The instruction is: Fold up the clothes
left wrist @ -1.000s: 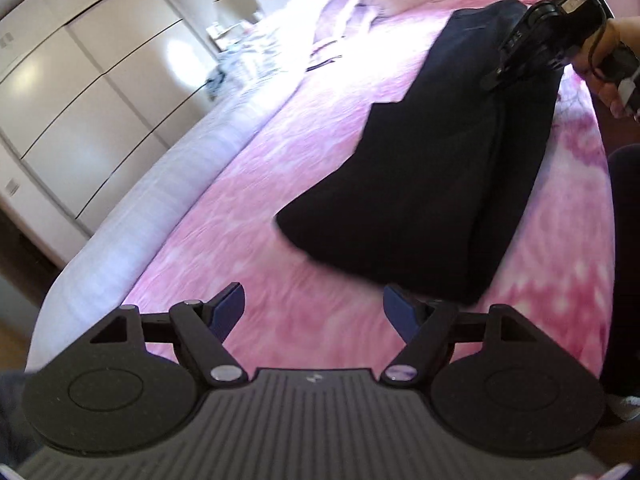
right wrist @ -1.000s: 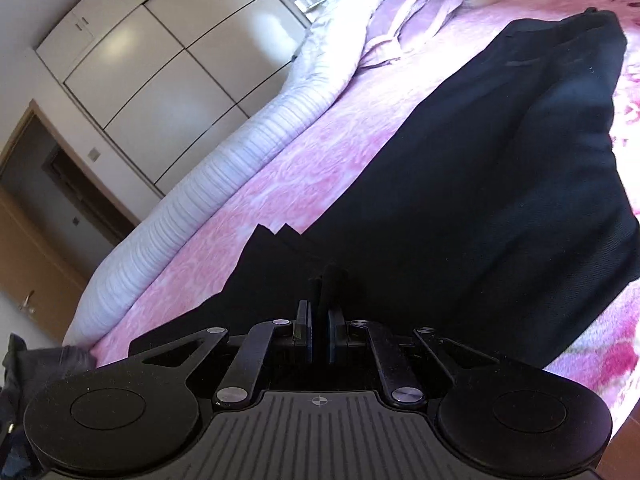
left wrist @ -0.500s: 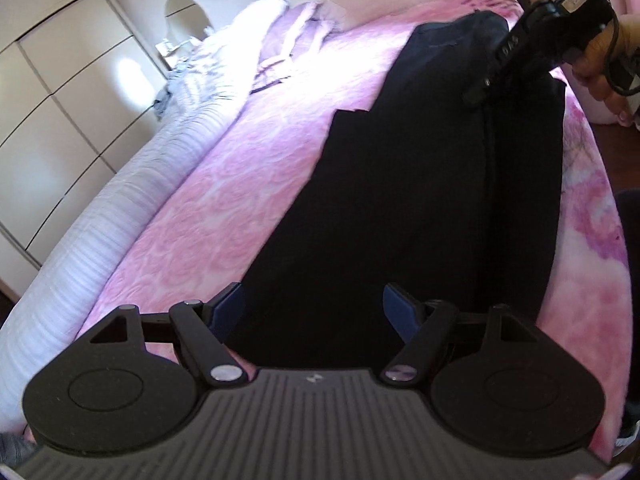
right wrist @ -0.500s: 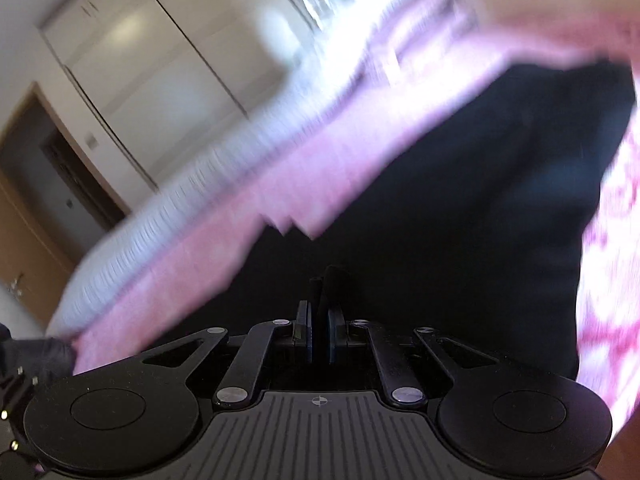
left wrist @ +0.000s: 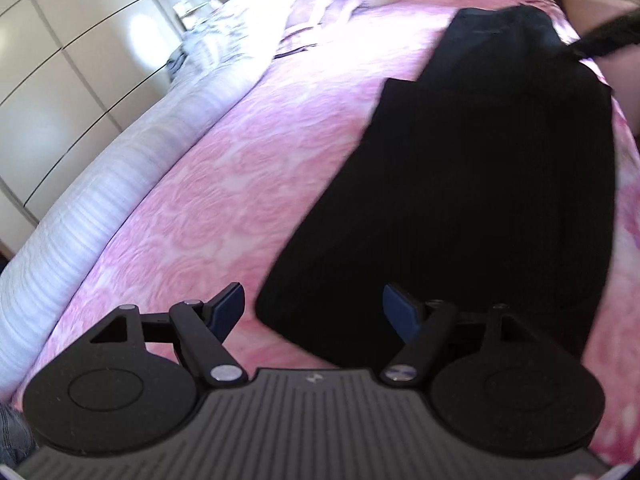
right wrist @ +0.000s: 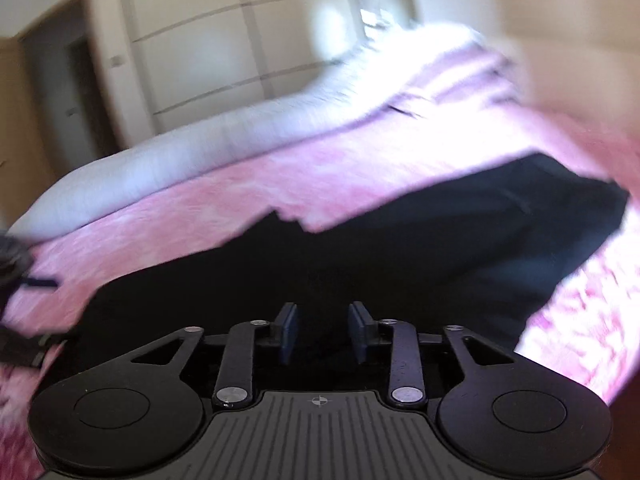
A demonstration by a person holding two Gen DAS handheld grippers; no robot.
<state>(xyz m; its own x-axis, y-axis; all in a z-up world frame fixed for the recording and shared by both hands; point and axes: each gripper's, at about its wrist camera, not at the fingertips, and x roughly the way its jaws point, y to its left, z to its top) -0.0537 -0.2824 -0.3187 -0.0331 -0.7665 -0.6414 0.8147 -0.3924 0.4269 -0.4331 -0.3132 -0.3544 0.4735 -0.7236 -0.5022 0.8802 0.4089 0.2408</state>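
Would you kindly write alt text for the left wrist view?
A black garment lies flat on a pink bedspread, with the open left gripper over its near corner. A pale rolled duvet and white wardrobe sit left.

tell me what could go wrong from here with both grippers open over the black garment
1. The right gripper is open with nothing between its fingers, so the folded black garment lies loose on the pink bedspread and the top layer could slip.
2. The left gripper is open right at the garment's near corner; a careless pass might drag that edge askew.
3. Both views are blurred, so edge alignment is hard to judge.
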